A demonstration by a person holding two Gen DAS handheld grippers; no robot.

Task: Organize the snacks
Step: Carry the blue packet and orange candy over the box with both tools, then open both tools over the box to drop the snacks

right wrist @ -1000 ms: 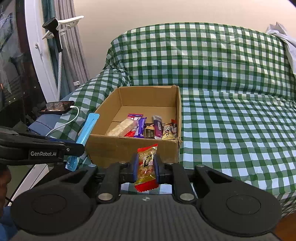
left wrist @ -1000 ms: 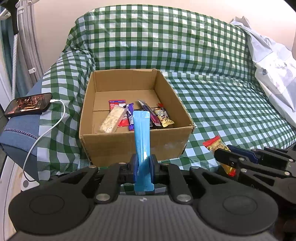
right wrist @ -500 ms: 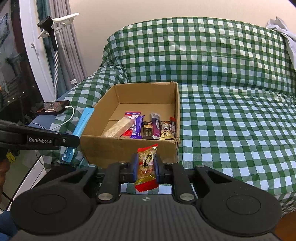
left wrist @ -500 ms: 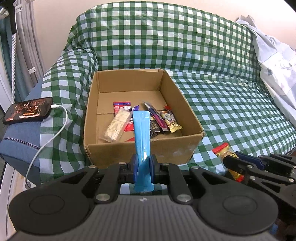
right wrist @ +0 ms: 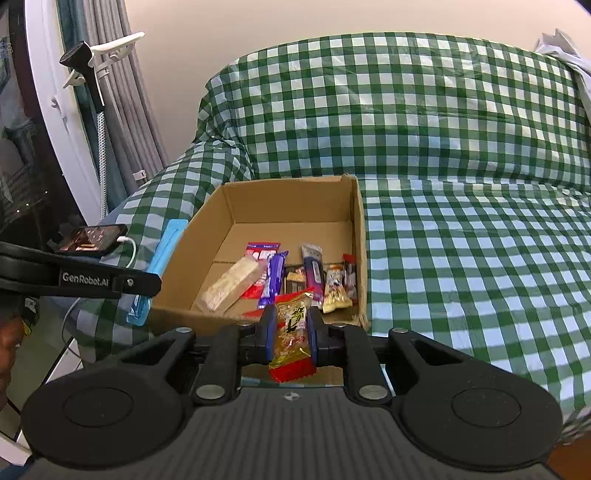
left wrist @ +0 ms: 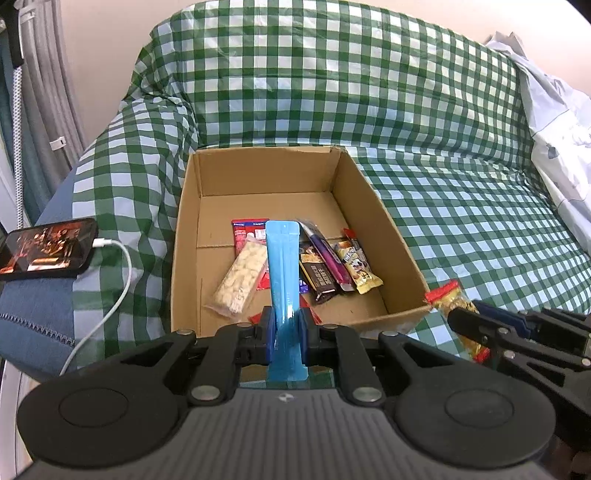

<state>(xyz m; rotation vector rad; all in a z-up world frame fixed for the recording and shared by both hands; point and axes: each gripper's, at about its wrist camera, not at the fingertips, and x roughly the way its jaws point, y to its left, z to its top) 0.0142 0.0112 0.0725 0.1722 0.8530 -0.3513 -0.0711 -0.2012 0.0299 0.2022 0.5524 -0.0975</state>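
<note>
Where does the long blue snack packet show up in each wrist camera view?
Left wrist view: blue packet at bottom centre, upright between the left gripper fingers, before the cardboard box.
Right wrist view: blue packet at left, outside the box's left wall.
Shared landmark: the cardboard box.

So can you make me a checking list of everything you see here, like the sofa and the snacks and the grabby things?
Surface: sofa under a green checked cover.
Job's things: cardboard box on the seat, several snack bars inside.
Clutter: pale cloth on the sofa's far end.
Grippers: left gripper shut on blue packet; right gripper shut on red-and-gold snack; both near the box's front.
Cables: white cable plugged into phone.
Surroundings: grey curtain, beige wall.
</note>
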